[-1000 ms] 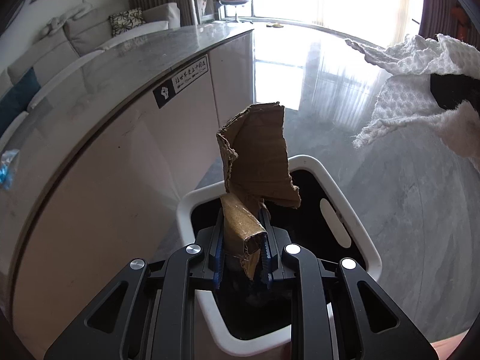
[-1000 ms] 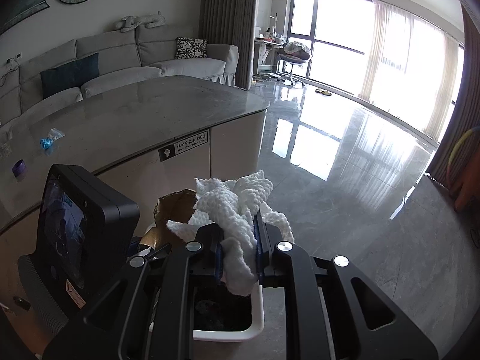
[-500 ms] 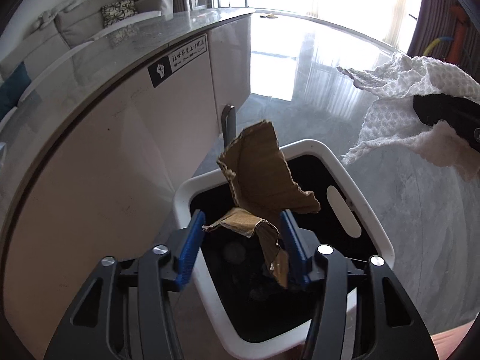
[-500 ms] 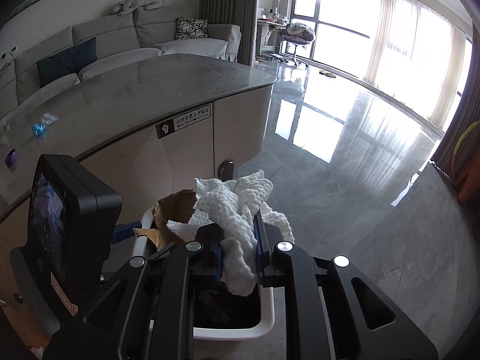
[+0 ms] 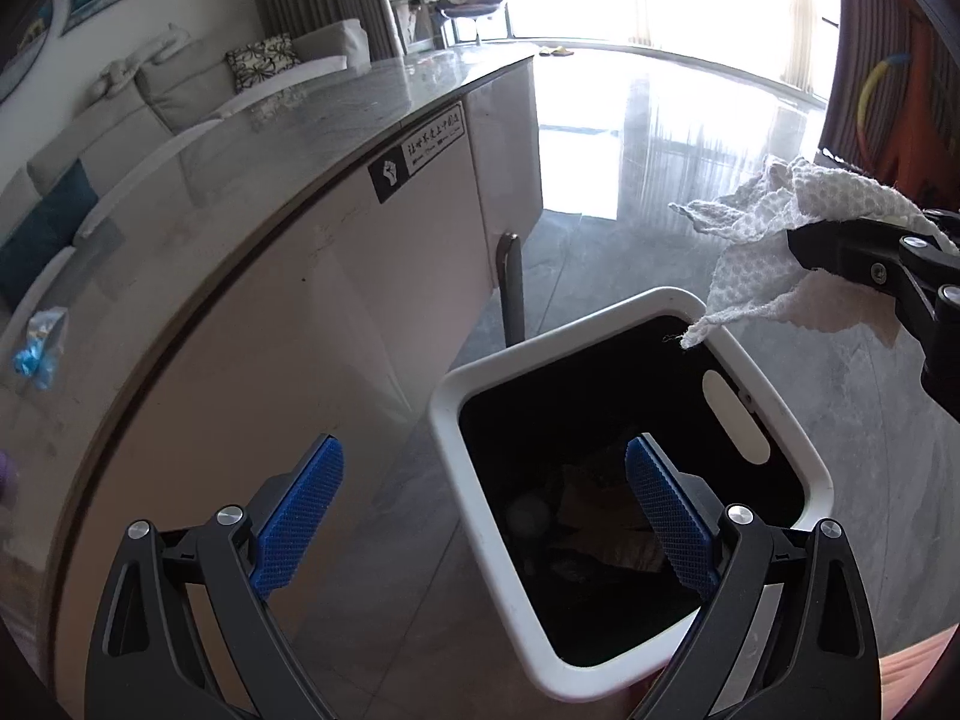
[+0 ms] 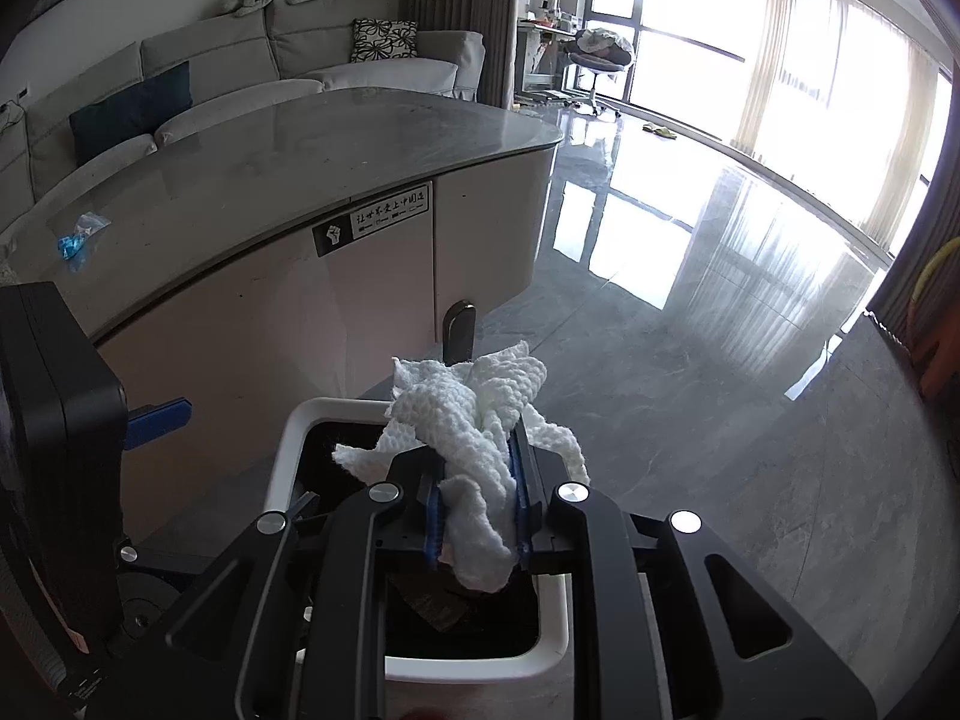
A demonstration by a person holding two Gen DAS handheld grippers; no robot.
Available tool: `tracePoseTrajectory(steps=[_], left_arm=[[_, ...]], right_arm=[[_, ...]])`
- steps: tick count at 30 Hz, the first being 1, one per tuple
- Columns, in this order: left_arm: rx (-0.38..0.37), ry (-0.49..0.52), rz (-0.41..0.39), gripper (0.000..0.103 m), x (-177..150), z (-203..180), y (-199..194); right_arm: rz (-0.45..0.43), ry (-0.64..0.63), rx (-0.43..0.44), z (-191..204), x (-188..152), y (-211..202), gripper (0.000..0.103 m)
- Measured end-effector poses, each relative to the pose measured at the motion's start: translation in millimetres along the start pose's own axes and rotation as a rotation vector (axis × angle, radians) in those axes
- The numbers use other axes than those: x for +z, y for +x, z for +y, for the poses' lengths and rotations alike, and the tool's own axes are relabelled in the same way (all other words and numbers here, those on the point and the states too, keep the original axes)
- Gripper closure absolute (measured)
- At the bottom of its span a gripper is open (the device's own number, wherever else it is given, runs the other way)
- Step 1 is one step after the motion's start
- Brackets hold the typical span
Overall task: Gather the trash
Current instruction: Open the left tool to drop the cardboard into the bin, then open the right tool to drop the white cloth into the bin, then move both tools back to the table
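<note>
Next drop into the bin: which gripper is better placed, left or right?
Right. The right gripper is shut on the white paper towel directly over the white bin, so opening it should drop the towel in. The left gripper is open and holds nothing.

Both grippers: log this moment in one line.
left gripper: open, over bin | right gripper: shut on paper towel | cardboard: in bin

You see a glossy grey marble floor point(image 6: 750, 360) | a rounded stone-topped island counter point(image 6: 336, 138) with cream panels | a pale grey sofa point(image 6: 252, 78) with a patterned cushion point(image 6: 384, 39) | bright curtained windows point(image 6: 840, 102) | grey drapes point(image 6: 462, 6).
</note>
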State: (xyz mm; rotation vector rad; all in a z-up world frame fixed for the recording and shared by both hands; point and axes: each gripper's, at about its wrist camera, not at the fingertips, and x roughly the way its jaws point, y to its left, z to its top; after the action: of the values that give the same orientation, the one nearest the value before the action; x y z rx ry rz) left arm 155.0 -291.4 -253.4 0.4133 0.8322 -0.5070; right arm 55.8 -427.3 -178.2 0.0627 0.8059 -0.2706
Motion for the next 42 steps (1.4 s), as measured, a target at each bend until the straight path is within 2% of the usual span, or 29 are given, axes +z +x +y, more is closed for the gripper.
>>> tracePoseTrajectory(steps=[8,17,21,22,23,24,26,27,30,34,42], left_arm=[[0.063,-0.088,-0.037,0.008,5,40,-24],[0.104,-0.102,-0.077,0.008,8,58,-46],[0.111,-0.111,-0.088,0.008,8,62,-52],[0.112,-0.110,-0.088,0.008,8,62,-54],[0.112,-0.110,-0.089,0.008,9,62,-54],[0.113,-0.111,-0.091,0.008,9,62,-55],[0.116,-0.107,-0.094,0.008,8,62,-57],[0.119,-0.105,-0.096,0.008,8,62,-58],[0.122,-0.108,-0.093,0.008,9,61,-59],[0.123,-0.112,-0.104,0.008,10,59,-64],[0.133,-0.119,-0.123,0.008,11,62,-76]], right_arm=[[0.025,-0.041,0.044,17,-7,13,0.083],[0.109,-0.072,0.089,33,-16,49,0.083],[0.149,-0.091,0.082,40,-20,64,0.083],[0.155,-0.095,0.075,41,-21,66,0.080],[0.167,-0.101,0.073,41,-22,68,0.056],[0.179,-0.111,0.068,42,-22,71,0.026],[0.125,-0.143,-0.001,45,-23,68,0.004],[0.098,-0.162,-0.017,47,-22,65,0.004],[0.095,-0.179,-0.027,47,-19,66,0.004],[0.081,-0.151,-0.009,43,-14,62,0.004],[-0.026,-0.080,0.007,32,3,39,0.004]])
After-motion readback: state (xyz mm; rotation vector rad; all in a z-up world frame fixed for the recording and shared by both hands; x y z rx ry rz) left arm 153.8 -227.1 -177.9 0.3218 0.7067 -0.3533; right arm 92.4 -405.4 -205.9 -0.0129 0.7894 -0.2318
